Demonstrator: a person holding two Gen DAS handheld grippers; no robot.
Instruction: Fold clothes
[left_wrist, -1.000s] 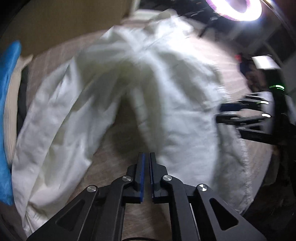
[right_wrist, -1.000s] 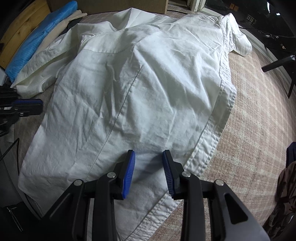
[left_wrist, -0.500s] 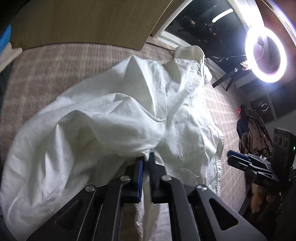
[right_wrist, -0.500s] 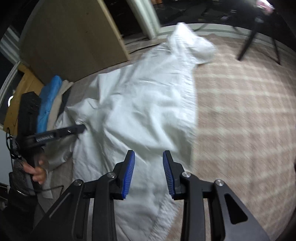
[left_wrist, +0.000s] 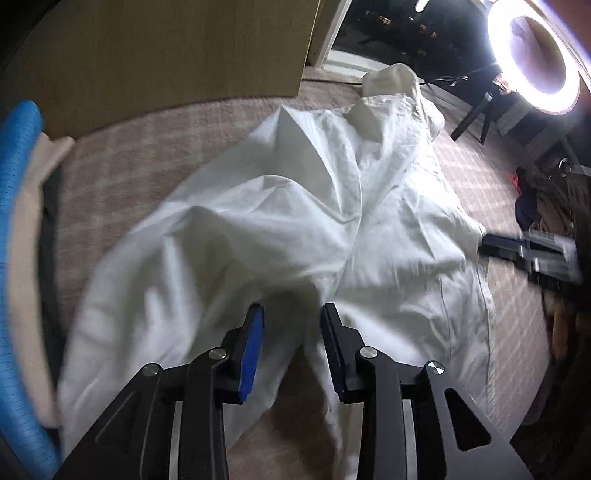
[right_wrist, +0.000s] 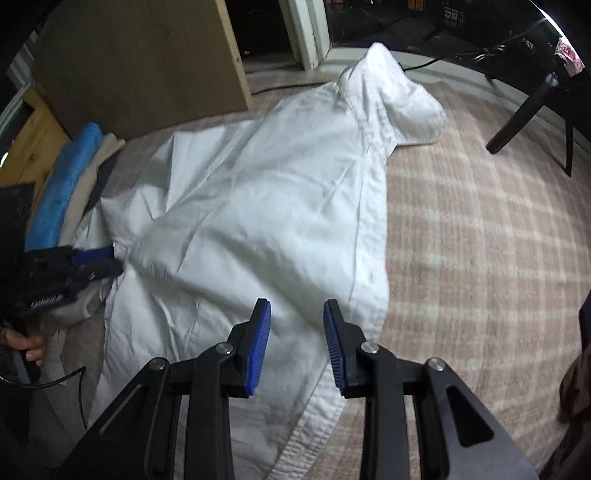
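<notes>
We judge this a room in a home: checked pink carpet (right_wrist: 480, 240) underfoot, folded clothes stacked (right_wrist: 70, 184) by a wooden panel (right_wrist: 140, 62), a lit ring light (left_wrist: 532, 59) on a stand.

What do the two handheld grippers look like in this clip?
Both the left gripper and right gripper match: black angular linkage arms with cut-out slots, silver round rivets, and ribbed blue pads lining the inner fingers.
</notes>
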